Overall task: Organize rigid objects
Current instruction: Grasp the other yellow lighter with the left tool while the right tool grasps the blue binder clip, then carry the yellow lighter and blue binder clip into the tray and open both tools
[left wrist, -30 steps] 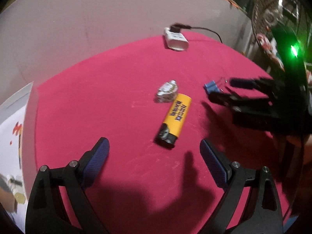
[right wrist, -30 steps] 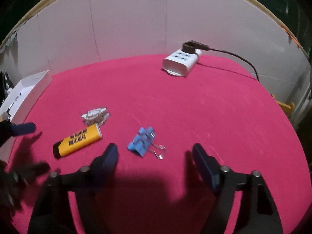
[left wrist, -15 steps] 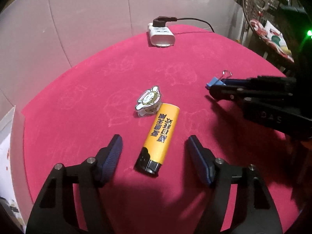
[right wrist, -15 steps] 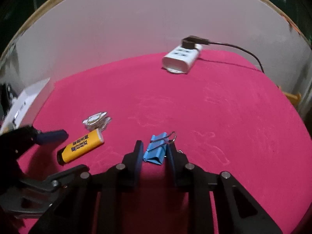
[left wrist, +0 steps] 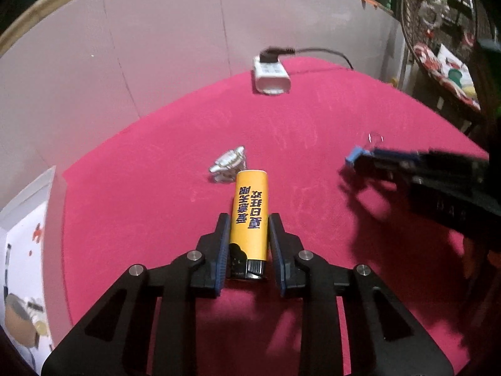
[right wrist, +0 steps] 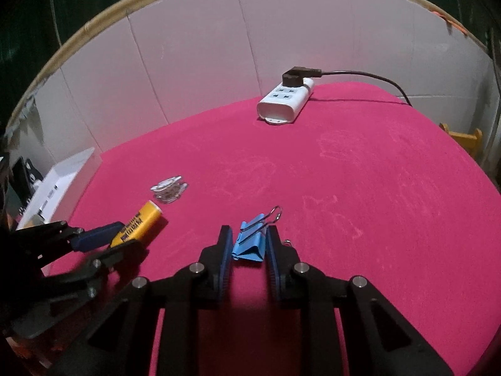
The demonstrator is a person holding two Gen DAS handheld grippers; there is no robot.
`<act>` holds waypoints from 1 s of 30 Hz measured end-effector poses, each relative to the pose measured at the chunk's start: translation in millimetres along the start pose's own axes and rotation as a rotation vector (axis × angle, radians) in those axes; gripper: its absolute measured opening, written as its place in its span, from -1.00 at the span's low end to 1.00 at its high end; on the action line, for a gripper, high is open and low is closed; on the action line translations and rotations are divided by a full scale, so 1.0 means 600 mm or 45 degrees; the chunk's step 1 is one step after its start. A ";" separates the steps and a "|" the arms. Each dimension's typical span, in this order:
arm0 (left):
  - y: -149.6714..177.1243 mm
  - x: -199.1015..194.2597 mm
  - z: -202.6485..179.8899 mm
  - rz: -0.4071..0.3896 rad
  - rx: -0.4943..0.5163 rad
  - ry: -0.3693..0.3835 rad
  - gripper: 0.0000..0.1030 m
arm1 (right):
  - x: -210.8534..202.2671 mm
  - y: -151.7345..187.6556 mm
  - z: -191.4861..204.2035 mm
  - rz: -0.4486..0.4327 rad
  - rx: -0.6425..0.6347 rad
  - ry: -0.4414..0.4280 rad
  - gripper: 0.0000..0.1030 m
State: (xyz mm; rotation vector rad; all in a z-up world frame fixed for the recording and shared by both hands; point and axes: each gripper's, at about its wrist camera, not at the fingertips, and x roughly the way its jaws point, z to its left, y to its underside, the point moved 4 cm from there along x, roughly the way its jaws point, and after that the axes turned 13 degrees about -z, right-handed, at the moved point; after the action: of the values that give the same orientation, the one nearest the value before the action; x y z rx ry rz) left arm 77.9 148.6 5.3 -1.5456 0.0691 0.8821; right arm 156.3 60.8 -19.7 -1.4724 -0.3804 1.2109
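My left gripper (left wrist: 248, 228) is shut on a yellow lighter (left wrist: 250, 210) with blue print, black head toward the camera, at the red tabletop. It also shows in the right wrist view (right wrist: 137, 222), held by the left gripper (right wrist: 106, 238). My right gripper (right wrist: 249, 241) is shut on a blue binder clip (right wrist: 250, 241) whose wire handle points up and away. From the left wrist view the clip (left wrist: 355, 155) sticks out of the right gripper (left wrist: 369, 159). A small silver badge-like clip (left wrist: 228, 164) lies just beyond the lighter, and shows in the right wrist view (right wrist: 169, 188).
A white power strip (right wrist: 285, 103) with a black plug and cable sits at the far side of the red table (right wrist: 360, 188). A white box (right wrist: 59, 185) stands off the table's left edge. White panels wall the back. A fan (left wrist: 438, 6) stands far right.
My left gripper moved forward and closed on the lighter. My right gripper stayed closed on the binder clip and tightened slightly.
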 end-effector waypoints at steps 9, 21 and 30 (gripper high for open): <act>-0.032 -0.079 0.009 -0.133 -0.057 -0.038 -0.53 | -0.068 -0.025 0.036 -0.103 0.019 -0.062 -0.61; -0.050 -0.151 0.044 -0.246 -0.121 -0.075 -0.53 | -0.116 -0.069 0.114 -0.198 -0.064 -0.158 -0.61; -0.047 -0.193 0.083 -0.303 -0.177 -0.121 -0.53 | -0.134 -0.086 0.176 -0.225 -0.133 -0.209 -0.60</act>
State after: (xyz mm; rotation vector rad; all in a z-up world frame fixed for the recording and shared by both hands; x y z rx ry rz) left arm -12.6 146.5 97.7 -1.5999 -0.2446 0.7818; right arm 54.8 70.8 79.8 -1.3994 -0.6802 1.1871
